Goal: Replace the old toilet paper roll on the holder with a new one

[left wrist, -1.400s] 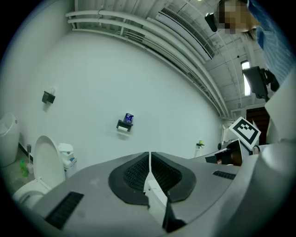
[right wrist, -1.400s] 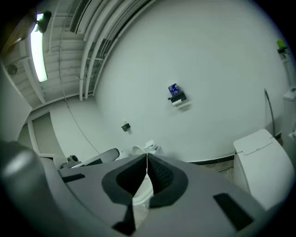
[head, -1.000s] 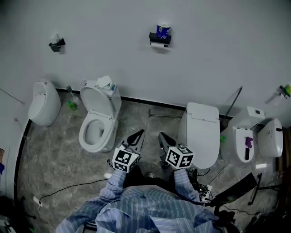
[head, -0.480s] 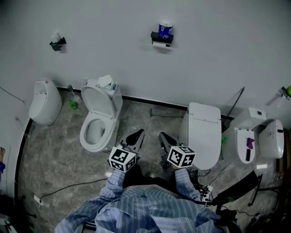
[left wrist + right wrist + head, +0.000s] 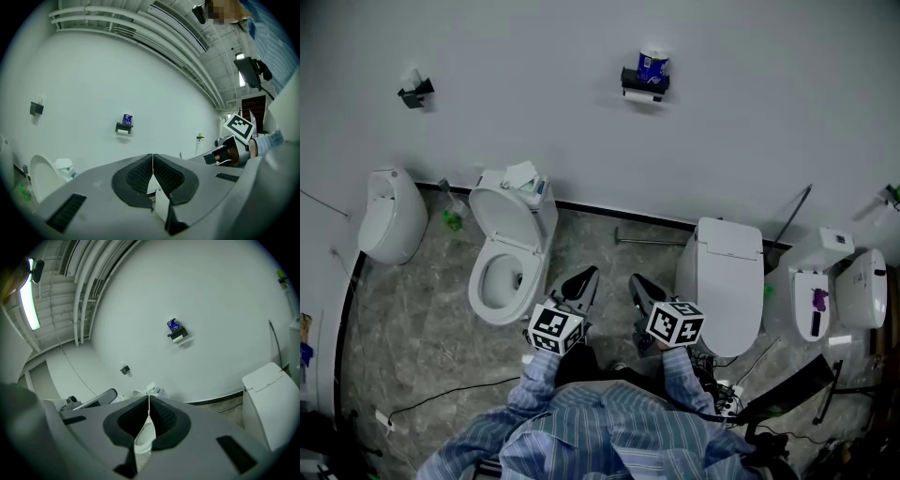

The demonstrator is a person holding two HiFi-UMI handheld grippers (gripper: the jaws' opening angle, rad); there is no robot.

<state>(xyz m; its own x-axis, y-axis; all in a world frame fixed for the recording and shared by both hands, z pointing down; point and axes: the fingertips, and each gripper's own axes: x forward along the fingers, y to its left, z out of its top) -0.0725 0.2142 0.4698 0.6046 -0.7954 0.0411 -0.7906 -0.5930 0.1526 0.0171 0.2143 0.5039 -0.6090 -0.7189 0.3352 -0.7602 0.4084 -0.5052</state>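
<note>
Now — holder (image 5: 644, 82): fixed well ahead, on the wall (image 5: 534, 112)
Roll (image 5: 643, 95): axis laid along the wall
Right gripper (image 5: 634, 279): judged nearer — clenched, empty
Left gripper (image 5: 589, 274): clenched, empty

Your head camera looks down from high up at the floor (image 5: 412, 328) and the wall (image 5: 534, 112). The cameras on your left gripper (image 5: 589, 277) and right gripper (image 5: 636, 281) look low along their jaws at that wall. All three see the paper holder (image 5: 644, 84), far off.
</note>
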